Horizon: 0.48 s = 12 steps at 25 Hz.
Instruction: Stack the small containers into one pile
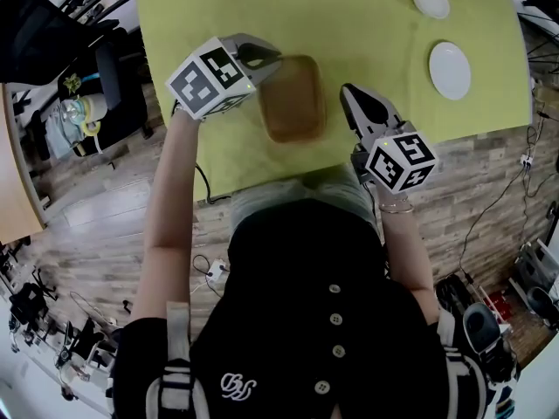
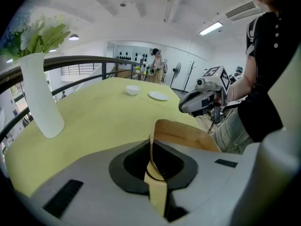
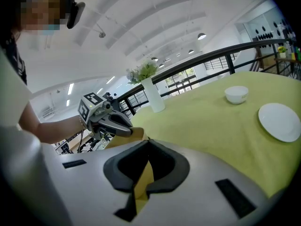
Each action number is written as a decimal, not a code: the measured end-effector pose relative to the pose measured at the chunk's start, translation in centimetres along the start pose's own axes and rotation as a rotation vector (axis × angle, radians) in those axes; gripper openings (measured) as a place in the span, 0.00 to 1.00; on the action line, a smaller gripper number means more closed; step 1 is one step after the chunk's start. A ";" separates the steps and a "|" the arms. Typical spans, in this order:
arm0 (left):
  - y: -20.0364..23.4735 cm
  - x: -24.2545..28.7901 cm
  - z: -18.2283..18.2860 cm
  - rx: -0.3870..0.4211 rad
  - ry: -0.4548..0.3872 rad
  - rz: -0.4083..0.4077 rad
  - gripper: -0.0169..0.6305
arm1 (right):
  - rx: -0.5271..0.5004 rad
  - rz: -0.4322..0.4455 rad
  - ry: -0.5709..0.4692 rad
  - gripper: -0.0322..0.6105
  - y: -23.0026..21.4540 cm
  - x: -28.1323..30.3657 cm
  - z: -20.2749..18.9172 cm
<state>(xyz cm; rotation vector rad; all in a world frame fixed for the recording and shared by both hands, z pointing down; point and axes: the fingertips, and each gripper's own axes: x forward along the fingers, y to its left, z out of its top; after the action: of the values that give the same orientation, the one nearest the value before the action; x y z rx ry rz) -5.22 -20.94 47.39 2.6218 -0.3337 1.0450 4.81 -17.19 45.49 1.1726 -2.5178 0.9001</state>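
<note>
**A:** What is the room around you like?

**B:** You stand on a wood-plank floor (image 1: 87, 208) at a table (image 1: 367, 24) spread with a yellow-green cloth. A dark curved railing (image 3: 211, 55) runs behind it, and strip lights (image 2: 210, 28) hang on a white ceiling. On the far side of the cloth stands a tall white vase (image 2: 40, 98) of pale flowers (image 2: 40, 34). Toward your right, well apart from the vase, are a small white bowl (image 1: 431, 0) and a white plate (image 1: 450, 70), near each other but not touching.

**A:** And the container?

**B:** The brown container (image 1: 293, 99) is at the near edge of the cloth, straight in front of you. I cannot tell whether it rests on the cloth or hangs just above it. Your left gripper (image 1: 272, 61) has its jaws closed onto the container's wall at the far left corner, and the tan wall runs up between them.

**A:** The other one?

**B:** Your right gripper (image 1: 349, 92) sits just beside the container's right edge, with a strip of cloth showing between them. Its jaws are drawn together and their tips meet, with nothing gripped.
</note>
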 end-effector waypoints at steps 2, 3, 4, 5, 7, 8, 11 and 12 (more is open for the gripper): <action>-0.1 0.3 -0.1 0.012 0.011 0.000 0.08 | -0.001 -0.003 0.001 0.07 -0.1 -0.1 -0.1; -0.2 0.4 -0.2 0.016 0.016 0.002 0.08 | -0.002 -0.004 0.002 0.07 -0.1 -0.1 -0.1; -0.1 0.5 -0.3 0.022 0.023 0.006 0.08 | -0.002 -0.004 0.002 0.07 -0.1 -0.1 -0.1; 0.0 0.6 -0.4 0.031 0.032 0.011 0.08 | -0.001 -0.004 0.002 0.07 -0.1 0.0 0.0; 0.0 0.8 -0.6 0.050 0.047 0.021 0.09 | -0.001 -0.004 0.003 0.07 -0.1 0.1 0.0; 0.0 0.9 -0.7 0.056 0.054 0.024 0.09 | -0.001 -0.004 0.003 0.07 -0.1 0.1 0.0; -0.2 1.2 -1.1 0.047 0.070 0.020 0.13 | 0.003 -0.002 0.003 0.07 -0.2 0.1 0.1; -0.3 1.3 -1.2 0.040 0.070 0.016 0.16 | 0.004 0.000 0.005 0.07 -0.1 0.1 0.0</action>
<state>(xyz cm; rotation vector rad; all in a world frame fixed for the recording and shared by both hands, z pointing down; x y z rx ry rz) -4.97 -20.40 49.12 2.6138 -0.3212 1.1577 4.85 -17.32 45.56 1.1702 -2.5136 0.9079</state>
